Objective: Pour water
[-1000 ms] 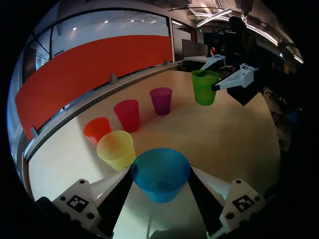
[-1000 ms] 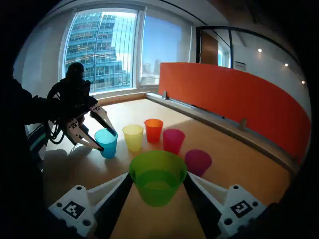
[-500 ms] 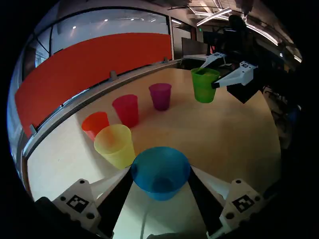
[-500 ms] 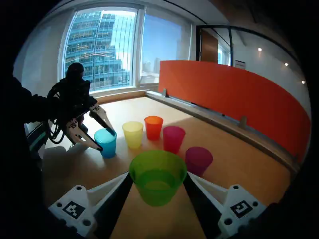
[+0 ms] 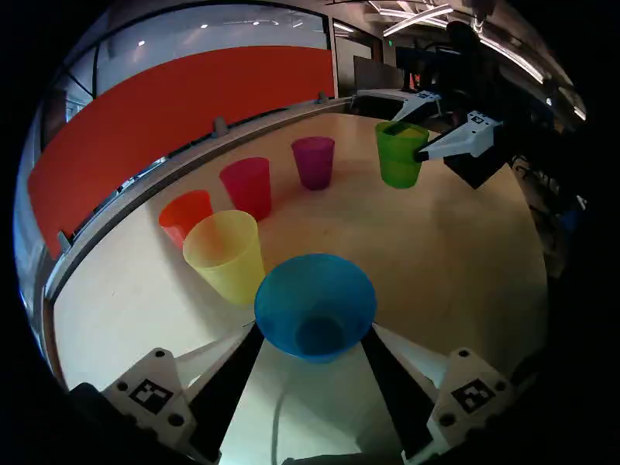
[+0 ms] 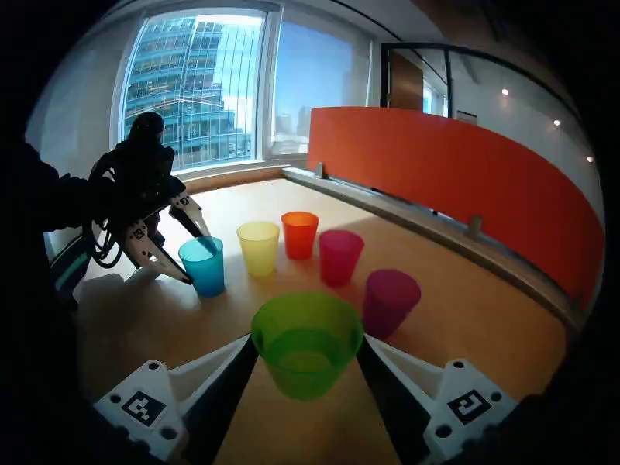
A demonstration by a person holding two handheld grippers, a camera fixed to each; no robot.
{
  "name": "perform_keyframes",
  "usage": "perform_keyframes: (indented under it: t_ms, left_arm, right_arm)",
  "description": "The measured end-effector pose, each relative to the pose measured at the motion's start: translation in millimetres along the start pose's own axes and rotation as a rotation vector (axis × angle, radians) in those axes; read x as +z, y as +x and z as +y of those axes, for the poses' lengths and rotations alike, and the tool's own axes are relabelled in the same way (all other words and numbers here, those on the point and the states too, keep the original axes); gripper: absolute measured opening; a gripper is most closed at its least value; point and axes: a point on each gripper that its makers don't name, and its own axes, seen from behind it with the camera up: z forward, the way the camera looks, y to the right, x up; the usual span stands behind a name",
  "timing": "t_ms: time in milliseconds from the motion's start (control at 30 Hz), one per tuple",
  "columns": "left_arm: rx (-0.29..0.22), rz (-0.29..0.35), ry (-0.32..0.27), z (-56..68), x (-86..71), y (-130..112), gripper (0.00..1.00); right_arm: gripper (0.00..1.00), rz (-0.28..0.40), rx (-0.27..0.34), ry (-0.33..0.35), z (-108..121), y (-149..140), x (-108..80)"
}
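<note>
Left gripper (image 5: 311, 332) grips blue cup (image 5: 314, 298), right gripper (image 6: 307, 339) grips green cup (image 6: 307, 380) holding water (image 6: 306, 359); hasty tilt could spill onto table (image 6: 480, 333).

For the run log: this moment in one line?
left gripper: shut on blue cup | right gripper: shut on green cup, liquid inside | pour: pending | table: yellow cup, orange cup, pink cup, purple cup
</note>
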Motion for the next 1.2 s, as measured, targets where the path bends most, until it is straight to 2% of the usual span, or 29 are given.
perform_keyframes:
  t_ms: [300, 500, 700, 1200]
  left_arm:
    - [0.016, -0.032, 0.017, -3.0, -6.4, -17, 0.9]
    - [0.002, -0.039, 0.023, -2.6, -14.4, -23, 0.9]
    - [-0.01, -0.036, 0.039, -7.5, -21.8, -23, 0.9]
    - [-0.024, -0.03, 0.04, -4.8, -26.1, -25, 0.89]
  right_arm:
    - [0.91, -0.025, 0.004, -0.004, -2, -18, 7.2]
    - [0.91, -0.039, 0.012, 0.003, -5, -29, 12.4]
    - [0.91, -0.053, 0.009, 0.008, -9, -36, 16.4]
    - [0.91, -0.065, 0.008, 0.007, -16, -46, 14.9]
